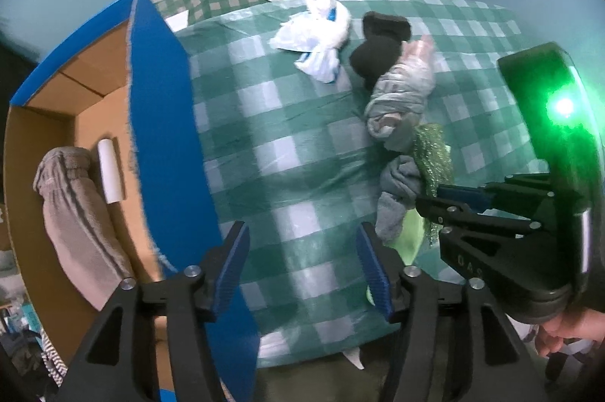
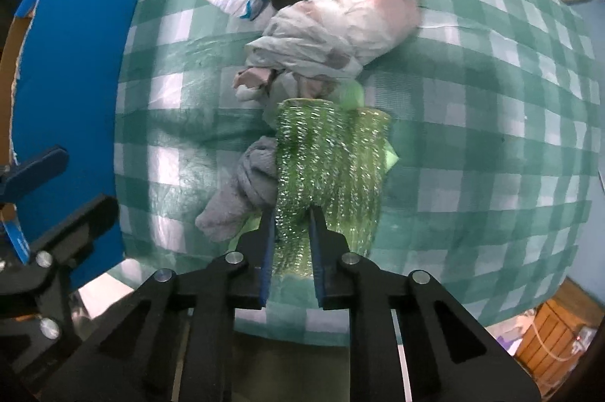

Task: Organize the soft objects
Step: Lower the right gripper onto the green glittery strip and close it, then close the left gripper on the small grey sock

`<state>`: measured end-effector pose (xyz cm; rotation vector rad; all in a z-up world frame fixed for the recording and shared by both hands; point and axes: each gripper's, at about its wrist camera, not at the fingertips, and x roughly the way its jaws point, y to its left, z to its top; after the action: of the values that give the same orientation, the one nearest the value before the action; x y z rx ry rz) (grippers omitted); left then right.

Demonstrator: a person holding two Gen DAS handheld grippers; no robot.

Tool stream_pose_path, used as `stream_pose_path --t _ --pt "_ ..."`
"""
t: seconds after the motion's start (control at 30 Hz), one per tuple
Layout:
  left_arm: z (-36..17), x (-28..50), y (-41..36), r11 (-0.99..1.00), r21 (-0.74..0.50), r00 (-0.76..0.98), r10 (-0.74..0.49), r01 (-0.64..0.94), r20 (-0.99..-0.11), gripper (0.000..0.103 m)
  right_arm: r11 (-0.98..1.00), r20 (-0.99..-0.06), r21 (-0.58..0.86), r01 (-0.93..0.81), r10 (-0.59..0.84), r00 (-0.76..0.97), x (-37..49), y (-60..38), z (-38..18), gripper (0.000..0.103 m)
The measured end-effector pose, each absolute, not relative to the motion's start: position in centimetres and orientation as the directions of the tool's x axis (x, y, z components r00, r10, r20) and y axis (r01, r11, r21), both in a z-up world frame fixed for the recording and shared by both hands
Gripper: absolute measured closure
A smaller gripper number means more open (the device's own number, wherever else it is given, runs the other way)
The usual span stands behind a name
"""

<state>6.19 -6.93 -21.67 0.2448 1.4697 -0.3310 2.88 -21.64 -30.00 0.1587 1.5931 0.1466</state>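
Right gripper jaws clenched on sparkly green cloth atop counter pile; left gripper released, empty. Risk – grey sock touching cloth snags, drags along – thin pinch slips.

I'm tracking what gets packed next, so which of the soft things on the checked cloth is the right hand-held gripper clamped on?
The sparkly green cloth; the right hand-held gripper pinches its near edge, unlike the grey sock beside it.
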Motion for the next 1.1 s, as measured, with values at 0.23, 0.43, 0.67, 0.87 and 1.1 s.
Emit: stream_pose_path --t 0.23,0.43,0.67,0.87,1.1 --pt "-23.0 5.9 -8.3 0.923 -0.055 0.033 -0.073 0.380 -0.997 0.042 0.975 -0.976 0.216 0.049 0.216 -0.005 2.0 -24.0 -29.1 0.088" --pt "-23.8 5.4 -9.7 0.907 -0.054 0.022 -0.070 0.418 -0.997 0.042 0.972 -0.976 0.218 0.083 0.217 0.018 0.7 -26.6 -28.4 0.088" --pt "-24.5 5.8 -11.2 0.894 -0.104 0.002 -0.116 0.437 -0.993 0.034 0.969 -0.976 0.220 0.114 0.217 0.036 0.2 -28.7 -27.4 0.088" --pt "-26.0 6.4 -12.8 0.883 -0.079 -0.008 -0.085 0.463 -0.996 0.032 0.967 -0.972 0.231 0.112 0.225 0.059 0.3 -28.9 -26.8 0.088" --pt "-27.5 6.8 -13.8 0.880 -0.080 -0.031 -0.074 0.469 -0.997 0.032 0.959 -0.965 0.260 0.115 0.254 0.060 -0.1 -29.2 -27.2 0.088"
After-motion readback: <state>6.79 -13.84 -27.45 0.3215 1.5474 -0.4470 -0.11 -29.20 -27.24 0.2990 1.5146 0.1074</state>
